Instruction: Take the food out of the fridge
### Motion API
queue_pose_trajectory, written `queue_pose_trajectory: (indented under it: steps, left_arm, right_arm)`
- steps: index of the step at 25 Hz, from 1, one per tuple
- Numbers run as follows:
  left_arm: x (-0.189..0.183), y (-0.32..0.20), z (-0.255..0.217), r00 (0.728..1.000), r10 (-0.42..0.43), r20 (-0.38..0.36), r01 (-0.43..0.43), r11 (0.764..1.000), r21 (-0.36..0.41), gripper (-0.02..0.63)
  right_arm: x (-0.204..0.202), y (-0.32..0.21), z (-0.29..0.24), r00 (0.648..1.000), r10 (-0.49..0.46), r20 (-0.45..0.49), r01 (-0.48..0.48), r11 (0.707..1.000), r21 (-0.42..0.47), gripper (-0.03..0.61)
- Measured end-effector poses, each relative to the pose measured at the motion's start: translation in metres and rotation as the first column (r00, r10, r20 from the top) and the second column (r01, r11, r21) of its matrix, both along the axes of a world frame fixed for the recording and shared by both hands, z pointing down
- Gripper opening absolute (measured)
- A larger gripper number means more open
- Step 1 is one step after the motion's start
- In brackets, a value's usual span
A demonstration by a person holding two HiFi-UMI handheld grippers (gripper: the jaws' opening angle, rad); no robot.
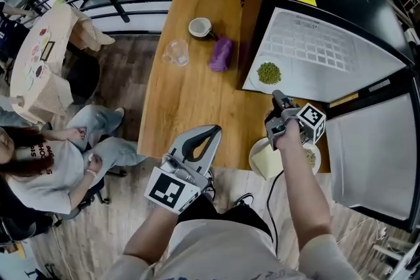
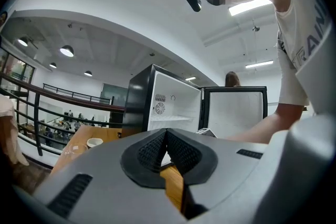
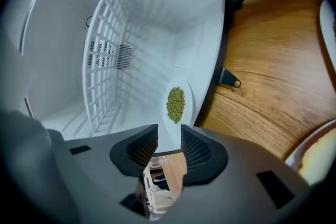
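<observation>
Our right gripper [image 1: 276, 97], jaws spread, faces the plate of green beans [image 1: 268, 73] at the front edge of the fridge [image 1: 357, 85]; our left gripper [image 1: 211, 134] is pressed together, empty.

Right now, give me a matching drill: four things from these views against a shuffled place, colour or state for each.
Things:
1. plate of green food
2. cloth
3. left gripper
4. right gripper

Place, colour or state:
A. jaws apart
B. purple
C. inside the fridge
D. jaws together

Pairs: 1-C, 2-B, 3-D, 4-A
</observation>
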State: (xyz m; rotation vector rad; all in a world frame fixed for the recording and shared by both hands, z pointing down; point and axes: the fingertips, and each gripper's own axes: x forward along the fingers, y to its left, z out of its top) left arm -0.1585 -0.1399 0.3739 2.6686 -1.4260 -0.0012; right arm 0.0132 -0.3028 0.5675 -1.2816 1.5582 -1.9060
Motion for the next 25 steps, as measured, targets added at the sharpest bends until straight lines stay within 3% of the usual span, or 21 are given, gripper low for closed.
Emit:
queue_pose_trajectory:
  steps: [7, 19, 25]
  left_arm:
    - [-0.008, -0.008, 0.015, 1.000, -0.022, -0.010, 0.022, 0.998, -0.051, 0.008]
    - [-0.016, -0.011, 0.028, 0.999, -0.039, -0.007, 0.038, 0.995, -0.087, 0.008]
    - [-0.017, -0.011, 0.030, 0.999, -0.038, -0.018, 0.036, 0.992, -0.121, 0.008]
  right_arm:
    - [0.001, -0.015, 0.035, 1.000, 0.030, -0.004, -0.030, 0.997, -0.068, 0.129]
    - [0.001, -0.026, 0.051, 0.997, 0.063, 0.036, -0.060, 0.995, -0.082, 0.124]
    - [-0.002, -0.026, 0.053, 0.994, 0.078, 0.073, -0.070, 0.993, -0.096, 0.046]
